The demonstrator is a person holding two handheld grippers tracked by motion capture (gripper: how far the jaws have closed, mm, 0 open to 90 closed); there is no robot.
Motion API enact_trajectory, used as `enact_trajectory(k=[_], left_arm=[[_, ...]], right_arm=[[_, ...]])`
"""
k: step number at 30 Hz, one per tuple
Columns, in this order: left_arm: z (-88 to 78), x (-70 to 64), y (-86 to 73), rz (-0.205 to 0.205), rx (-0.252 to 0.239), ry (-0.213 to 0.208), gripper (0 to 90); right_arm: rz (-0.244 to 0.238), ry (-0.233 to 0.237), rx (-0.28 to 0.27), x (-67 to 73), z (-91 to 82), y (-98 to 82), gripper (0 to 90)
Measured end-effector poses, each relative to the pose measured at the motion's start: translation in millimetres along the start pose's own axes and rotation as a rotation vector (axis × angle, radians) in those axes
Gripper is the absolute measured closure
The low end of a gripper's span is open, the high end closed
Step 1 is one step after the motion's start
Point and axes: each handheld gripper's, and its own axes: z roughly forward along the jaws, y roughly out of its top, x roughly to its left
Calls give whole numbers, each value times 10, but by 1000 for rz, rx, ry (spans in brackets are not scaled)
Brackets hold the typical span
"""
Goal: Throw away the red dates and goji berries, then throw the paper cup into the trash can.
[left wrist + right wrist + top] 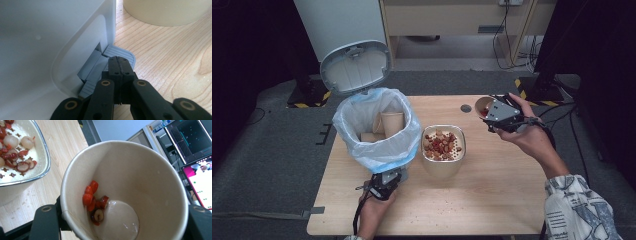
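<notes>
L claw (pixel 120 65) fully closed, tips on bin pedal (pixel 119 53), R claw (pixel 490 116) clamped on tilted paper cup (pixel 125 190) w/ fruit bits (pixel 93 200), strainer bowl (pixel 443 144) on table (pixel 492 200)

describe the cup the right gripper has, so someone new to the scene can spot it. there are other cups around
Start at the wooden table and find the strainer bowl of red and pale pieces at its middle. Right of it, raised above the far right corner, the right gripper holds a tan paper cup tipped on its side. Unlike the cups in the bin, it is held aloft with a few red slices stuck inside.
</notes>
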Motion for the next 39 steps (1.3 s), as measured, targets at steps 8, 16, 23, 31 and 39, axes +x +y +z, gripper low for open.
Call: enact_trajectory(k=[8,16,23,31,39], left_arm=[[0,0,0,0,0,0,896],[0,1,0,0,0,-1,896],[0,1,-1,-2,0,-1,896],[0,0,-1,-1,-1,0,896],[0,2,-1,-3,-1,-2,896]], right_arm=[[72,18,-18,-13,7,-82,323],[130,38,-29,-27,2,-154,325],[219,63,-41,-47,10,-254,325],[293,99,-47,-79,-8,-322,324],[430,175,-59,-132,16,-456,327]])
